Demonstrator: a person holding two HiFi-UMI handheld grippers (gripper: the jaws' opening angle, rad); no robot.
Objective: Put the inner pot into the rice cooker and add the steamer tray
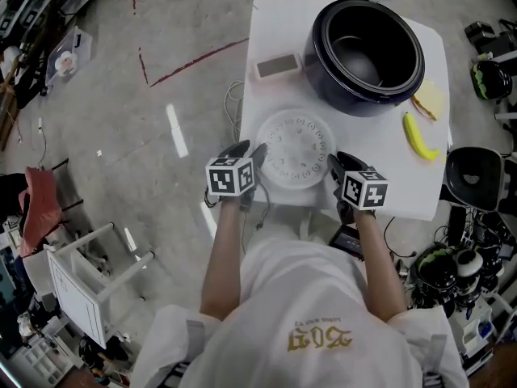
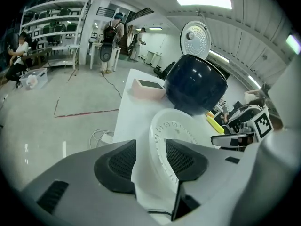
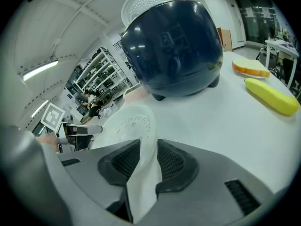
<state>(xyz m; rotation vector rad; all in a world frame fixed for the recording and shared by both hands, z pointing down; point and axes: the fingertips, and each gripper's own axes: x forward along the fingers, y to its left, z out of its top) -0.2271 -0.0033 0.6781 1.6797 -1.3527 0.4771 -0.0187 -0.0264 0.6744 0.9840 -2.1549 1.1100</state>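
The round white steamer tray [image 1: 295,148] lies flat on the white table [image 1: 275,23], near its front edge. My left gripper [image 1: 250,150] is at the tray's left rim and my right gripper [image 1: 338,162] at its right rim. In the left gripper view the tray's rim [image 2: 176,131] runs between the jaws of the left gripper [image 2: 150,161], which stand apart. In the right gripper view the rim [image 3: 129,124] sits in the narrower gap of the right gripper [image 3: 148,161]. The dark rice cooker [image 1: 367,55] stands behind the tray with its lid [image 2: 195,39] raised. Its inside is dark.
A banana [image 1: 420,136] and a slice of bread [image 1: 430,99] lie right of the cooker. A small pinkish box [image 1: 277,65] sits at the table's left side. A cable [image 1: 234,103] hangs off the left edge. A white stool [image 1: 81,273] stands on the floor to the left.
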